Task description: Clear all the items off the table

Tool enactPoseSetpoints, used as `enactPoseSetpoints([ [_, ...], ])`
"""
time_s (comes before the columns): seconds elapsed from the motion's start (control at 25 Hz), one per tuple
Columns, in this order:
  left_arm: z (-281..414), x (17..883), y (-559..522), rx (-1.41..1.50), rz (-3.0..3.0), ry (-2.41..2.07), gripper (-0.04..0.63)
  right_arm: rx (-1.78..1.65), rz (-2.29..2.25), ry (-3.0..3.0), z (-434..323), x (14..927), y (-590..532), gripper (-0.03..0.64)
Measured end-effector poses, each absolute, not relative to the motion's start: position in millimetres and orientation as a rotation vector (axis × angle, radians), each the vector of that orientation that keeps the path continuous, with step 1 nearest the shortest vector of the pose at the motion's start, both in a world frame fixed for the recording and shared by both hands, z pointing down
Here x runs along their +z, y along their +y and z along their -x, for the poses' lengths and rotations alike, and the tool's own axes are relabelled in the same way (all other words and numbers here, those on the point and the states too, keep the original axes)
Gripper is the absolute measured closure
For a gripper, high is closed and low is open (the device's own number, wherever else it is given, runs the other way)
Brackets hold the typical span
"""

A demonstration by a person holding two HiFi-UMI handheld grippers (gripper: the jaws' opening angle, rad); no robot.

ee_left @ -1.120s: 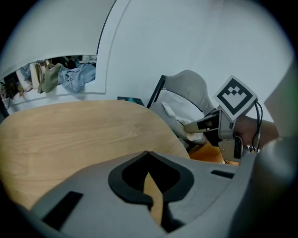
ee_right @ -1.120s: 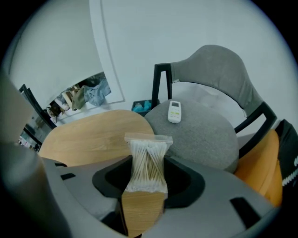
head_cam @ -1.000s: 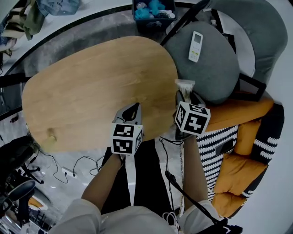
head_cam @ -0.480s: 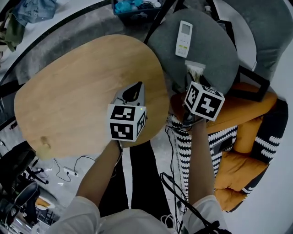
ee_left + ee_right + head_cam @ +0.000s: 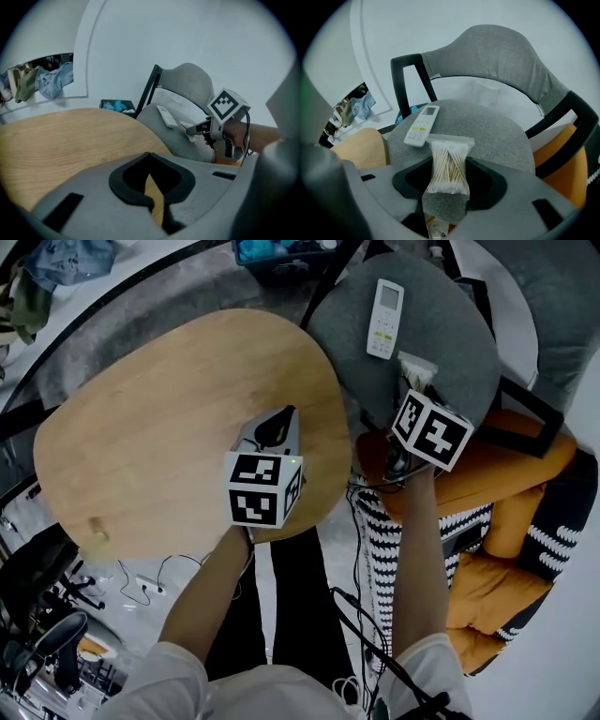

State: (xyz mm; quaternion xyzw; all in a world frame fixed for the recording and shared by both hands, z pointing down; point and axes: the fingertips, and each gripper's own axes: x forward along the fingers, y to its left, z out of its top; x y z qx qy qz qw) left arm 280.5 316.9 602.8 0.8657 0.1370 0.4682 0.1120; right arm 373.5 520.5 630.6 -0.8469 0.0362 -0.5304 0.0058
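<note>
The oval wooden table has nothing lying on its top. My right gripper is over the grey chair seat, to the right of the table. It is shut on a clear bag of cotton swabs, which sticks out past the jaws. A white remote lies on the seat just beyond the bag. My left gripper hovers over the table's near right part, its jaws closed to a thin slit with nothing between them. The left gripper view also shows the right gripper.
The chair has a grey backrest and black frame. An orange cushion and a black-and-white striped blanket lie right of the person. A dark bin with blue items stands beyond the table. Cables run across the floor.
My right gripper has carried the bag of cotton swabs from the table's right edge out over the chair seat, close to the remote. The left gripper has stayed over the table.
</note>
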Motion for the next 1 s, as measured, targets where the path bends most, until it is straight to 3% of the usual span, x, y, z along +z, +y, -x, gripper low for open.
enactPoseSetpoints([
  [0.2, -280, 605, 310, 1.373, -2.533, 0.381, 0.593, -1.666, 2.647, 0.12, -378, 633, 520, 0.356],
  [1.0, -228, 571, 224, 1.31, -2.518, 0.217, 0.592, -1.658, 2.697, 0.204, -335, 588, 451, 0.354],
])
